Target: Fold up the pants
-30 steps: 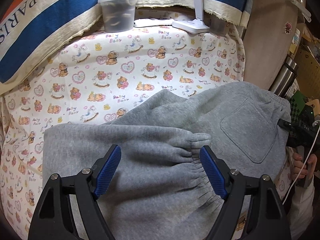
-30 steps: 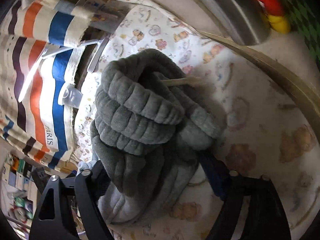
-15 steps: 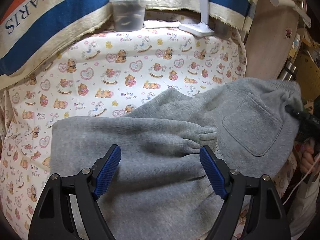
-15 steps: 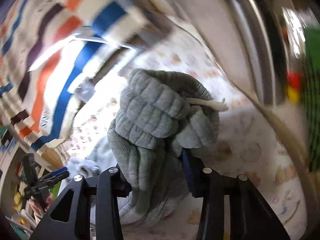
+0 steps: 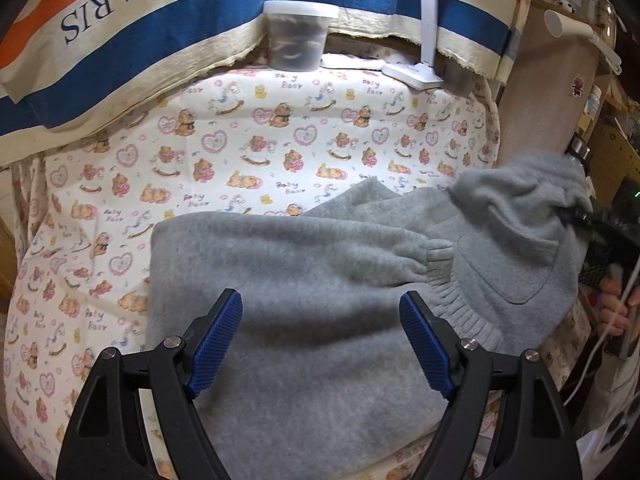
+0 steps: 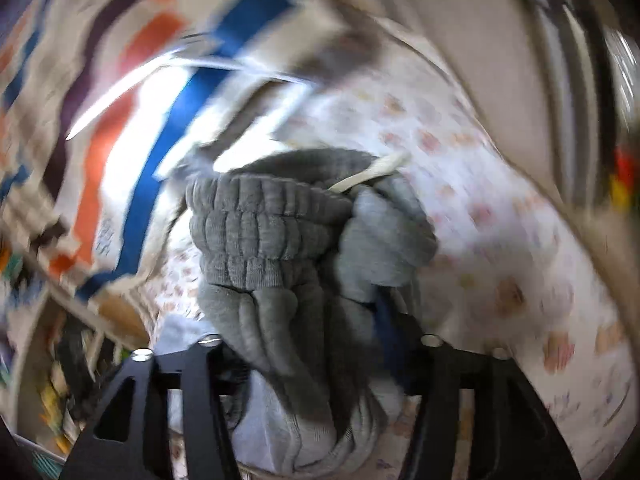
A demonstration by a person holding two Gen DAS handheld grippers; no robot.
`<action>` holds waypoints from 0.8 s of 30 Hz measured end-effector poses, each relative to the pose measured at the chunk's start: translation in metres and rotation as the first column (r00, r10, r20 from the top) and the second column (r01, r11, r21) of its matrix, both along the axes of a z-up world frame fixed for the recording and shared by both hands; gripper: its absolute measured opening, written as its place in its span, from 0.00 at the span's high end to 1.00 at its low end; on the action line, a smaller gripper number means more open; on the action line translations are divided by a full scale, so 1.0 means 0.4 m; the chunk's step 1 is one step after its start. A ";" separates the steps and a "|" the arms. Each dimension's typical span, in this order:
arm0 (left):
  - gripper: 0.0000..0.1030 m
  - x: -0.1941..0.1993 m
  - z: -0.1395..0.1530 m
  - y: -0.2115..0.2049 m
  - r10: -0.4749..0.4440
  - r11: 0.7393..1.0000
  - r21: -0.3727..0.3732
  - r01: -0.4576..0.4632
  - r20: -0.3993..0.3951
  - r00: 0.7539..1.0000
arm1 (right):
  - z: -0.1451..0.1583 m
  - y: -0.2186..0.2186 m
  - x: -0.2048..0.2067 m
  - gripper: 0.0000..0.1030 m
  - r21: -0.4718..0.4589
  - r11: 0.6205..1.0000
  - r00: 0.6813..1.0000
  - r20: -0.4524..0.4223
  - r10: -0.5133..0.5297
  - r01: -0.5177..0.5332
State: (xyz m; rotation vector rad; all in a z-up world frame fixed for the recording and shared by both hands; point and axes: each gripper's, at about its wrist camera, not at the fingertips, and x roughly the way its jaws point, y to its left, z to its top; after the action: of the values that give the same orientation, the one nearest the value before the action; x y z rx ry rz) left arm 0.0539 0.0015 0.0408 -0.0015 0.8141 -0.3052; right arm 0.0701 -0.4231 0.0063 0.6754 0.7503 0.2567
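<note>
- Teddy-bear print sheet [image 5: 248,152] covers the work surface; striped "PARIS" cloth [image 5: 120,52] hangs behind it at the far edge.
- Lidded plastic tub [image 5: 298,36] and a white lamp base [image 5: 414,74] sit along that far edge, tub to the left.
- Left gripper [image 5: 320,340]: blue pads wide apart, nothing pinched, hovering over the pants.
- Grey fleece sweatpants [image 5: 304,280] lie on the sheet, legs doubled over, one ribbed cuff [image 5: 438,258] resting on top near the patch pocket [image 5: 508,268].
- Waist end is raised off the sheet at the right side, bunched up.
- Right gripper [image 6: 316,344]: jaws have just been opening, but the gathered waistband [image 6: 264,232] is still wedged between them and hangs from the grip; fabric hides the pads.
- Pale drawstring [image 6: 372,172] pokes out of the bunch, up and to the right.
- Right wrist view is motion-blurred; background detail unreadable.
- A hand [image 5: 616,308] shows at the far right edge of the left wrist view.
</note>
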 end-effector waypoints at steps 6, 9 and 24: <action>0.23 0.008 -0.003 0.004 0.016 1.000 -0.007 -0.016 -0.005 1.000 | -0.175 -0.100 0.015 0.27 0.221 0.975 0.991 -0.137 -0.006 0.036; 0.23 0.008 -0.006 -0.003 0.006 1.000 0.004 -0.006 -0.010 1.000 | -0.220 -0.112 0.015 0.27 0.301 0.953 0.991 -0.132 0.000 0.040; 0.23 -0.022 0.018 0.062 0.050 0.998 -0.029 -0.049 0.037 0.998 | 0.143 0.180 0.000 0.64 -0.024 0.978 0.966 0.156 0.208 -0.207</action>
State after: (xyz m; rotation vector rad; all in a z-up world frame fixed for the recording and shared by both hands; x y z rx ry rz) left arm 0.0449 0.0265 0.0480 -0.0423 0.7713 -0.2689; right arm 0.0700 -0.3510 0.0635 0.5621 0.6698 0.4939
